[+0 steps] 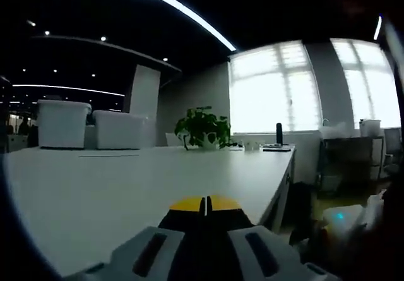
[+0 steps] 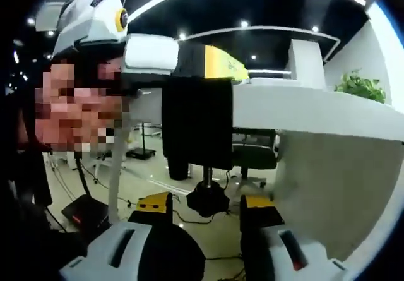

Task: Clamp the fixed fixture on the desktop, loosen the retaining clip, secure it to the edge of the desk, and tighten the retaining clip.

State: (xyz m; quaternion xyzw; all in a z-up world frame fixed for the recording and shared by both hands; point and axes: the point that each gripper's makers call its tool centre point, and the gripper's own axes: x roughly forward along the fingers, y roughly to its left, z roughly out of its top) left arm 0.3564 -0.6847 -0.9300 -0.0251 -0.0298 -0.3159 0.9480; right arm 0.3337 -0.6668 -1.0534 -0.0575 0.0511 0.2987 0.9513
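The right gripper (image 2: 206, 206) stood released, its fingers (image 2: 153, 203) either side of the black clamp's (image 2: 197, 126) screw knob (image 2: 206, 202) below the tabletop (image 2: 303, 107) edge; above, the left gripper (image 2: 189, 60) (yellow-tipped, clenched) gripped the clamp; a plant (image 1: 202, 128) stood beyond

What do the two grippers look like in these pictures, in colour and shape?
In the left gripper view, the left gripper has a pale grey body with dark oval slots, black fingers and yellow tips. In the right gripper view, the right gripper looks alike: pale grey body with slots, black fingers capped yellow, with a small red mark on one side.
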